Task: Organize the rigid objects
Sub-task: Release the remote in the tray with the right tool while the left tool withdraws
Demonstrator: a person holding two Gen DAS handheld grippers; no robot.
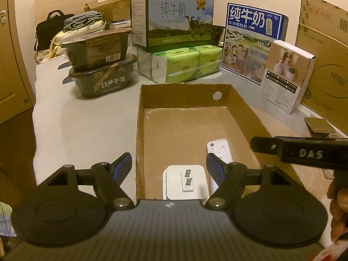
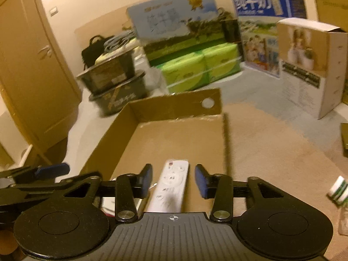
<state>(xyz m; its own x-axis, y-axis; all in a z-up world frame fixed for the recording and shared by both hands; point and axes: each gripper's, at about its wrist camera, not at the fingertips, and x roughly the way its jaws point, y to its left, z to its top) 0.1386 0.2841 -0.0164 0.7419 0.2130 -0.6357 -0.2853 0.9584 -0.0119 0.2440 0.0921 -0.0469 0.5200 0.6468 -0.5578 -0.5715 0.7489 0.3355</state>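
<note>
Am holding both jaws open over box (image 1: 184, 95). Remote (image 2: 171, 184) is lying in box between right gripper (image 2: 173, 181) pads, untouched, long axis along jaws. Charger (image 1: 184, 182) is sitting between left gripper (image 1: 168, 169) pads, prongs up.

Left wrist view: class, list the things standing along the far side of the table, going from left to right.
Black laptop bag → two stacked black meal tubs → green-and-blue milk carton on green tissue packs → blue milk carton → small white product box → large brown cardboard carton.
</note>
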